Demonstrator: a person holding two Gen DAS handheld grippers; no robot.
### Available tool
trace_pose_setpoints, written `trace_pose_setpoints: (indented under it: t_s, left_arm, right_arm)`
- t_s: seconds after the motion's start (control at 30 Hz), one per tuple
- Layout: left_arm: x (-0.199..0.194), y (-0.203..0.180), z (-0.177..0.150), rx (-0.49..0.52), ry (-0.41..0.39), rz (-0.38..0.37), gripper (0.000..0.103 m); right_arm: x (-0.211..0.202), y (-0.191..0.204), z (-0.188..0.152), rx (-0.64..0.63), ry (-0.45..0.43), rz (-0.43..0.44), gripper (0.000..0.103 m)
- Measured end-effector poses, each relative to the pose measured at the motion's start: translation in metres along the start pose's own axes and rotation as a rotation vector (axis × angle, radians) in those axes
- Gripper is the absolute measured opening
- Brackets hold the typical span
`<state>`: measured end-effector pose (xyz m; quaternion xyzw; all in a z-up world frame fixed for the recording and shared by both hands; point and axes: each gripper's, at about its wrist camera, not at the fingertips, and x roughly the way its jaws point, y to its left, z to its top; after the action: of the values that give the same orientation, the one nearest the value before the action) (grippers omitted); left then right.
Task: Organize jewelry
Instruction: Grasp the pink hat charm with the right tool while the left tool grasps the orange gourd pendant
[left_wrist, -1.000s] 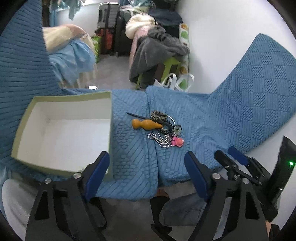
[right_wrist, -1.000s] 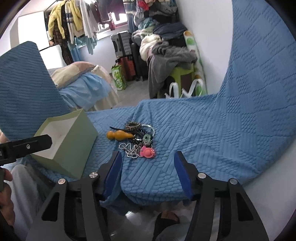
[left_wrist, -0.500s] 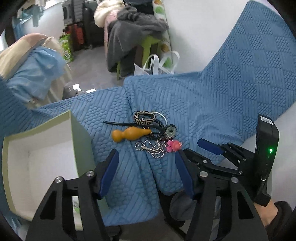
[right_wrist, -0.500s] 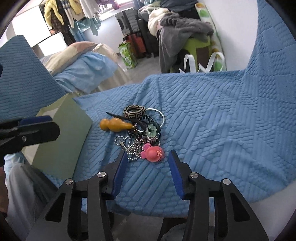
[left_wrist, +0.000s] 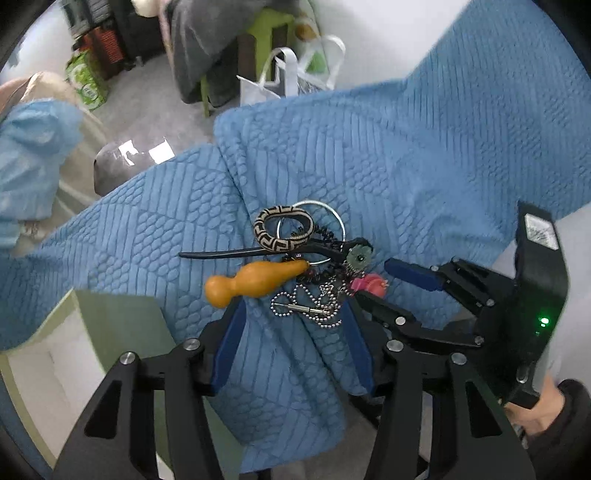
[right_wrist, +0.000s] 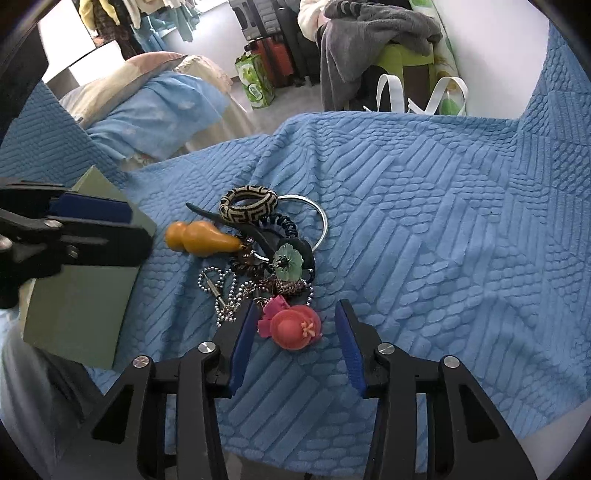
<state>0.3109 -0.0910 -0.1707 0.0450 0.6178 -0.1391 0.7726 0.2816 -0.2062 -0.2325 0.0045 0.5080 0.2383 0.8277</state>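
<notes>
Right wrist view: the jewelry lies in a small heap on a blue cloth (right_wrist: 424, 229). Nearest the camera sits a pink hat charm (right_wrist: 295, 326), between the right claw's (right_wrist: 297, 332) blue pads; the pads stand clear of it on both sides, and the jaws have just been closing. Beyond the charm lie a ball chain (right_wrist: 218, 291), a green flower clip (right_wrist: 289, 263), an orange gourd (right_wrist: 199, 240), a patterned bangle (right_wrist: 249, 205) and a steel ring (right_wrist: 317, 218), all touching or overlapping. A green box (right_wrist: 79, 295) stands just left of the heap.

In the left wrist view the left claw (left_wrist: 291, 325) hangs over the near edge of the heap, its jaws parted and just closing, the ball chain (left_wrist: 306, 306) lying between the tips without the pads pressing it. The gourd (left_wrist: 255, 282) sits just beyond the left pad. The right claw (left_wrist: 388, 284) enters from the right beside the hat charm (left_wrist: 367, 286), a hand (left_wrist: 535, 410) behind it.
</notes>
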Motion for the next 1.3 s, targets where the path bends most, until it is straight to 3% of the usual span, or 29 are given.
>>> trace_pose_setpoints:
  t_s: [0.07,0.2,0.73,0.97,1.1,1.3]
  left_arm:
    - [0.007,-0.003,0.003,0.034,0.031,0.007,0.046]
    - [0.022,-0.005,0.008,0.1,0.088,0.068,0.046]
    - [0.057,-0.012,0.024,0.323,0.212,0.233,0.046]
    - [0.077,-0.021,0.022,0.392,0.248,0.255,0.046]
    - [0.087,-0.022,0.024,0.407,0.268,0.253,0.038]
    - [0.086,-0.025,0.024,0.404,0.241,0.239,0.035]
  right_arm:
    - [0.005,0.001,0.0,-0.007,0.017,-0.005,0.034]
    - [0.004,0.0,-0.001,0.0,0.026,0.012,0.027]
    - [-0.012,-0.03,0.003,0.113,-0.003,0.024,0.027]
    - [-0.016,-0.041,0.003,0.155,-0.014,0.021,0.027]
    - [-0.015,-0.046,0.004,0.167,-0.013,0.022,0.027]
    - [-0.012,-0.046,0.004,0.164,-0.008,0.023,0.027]
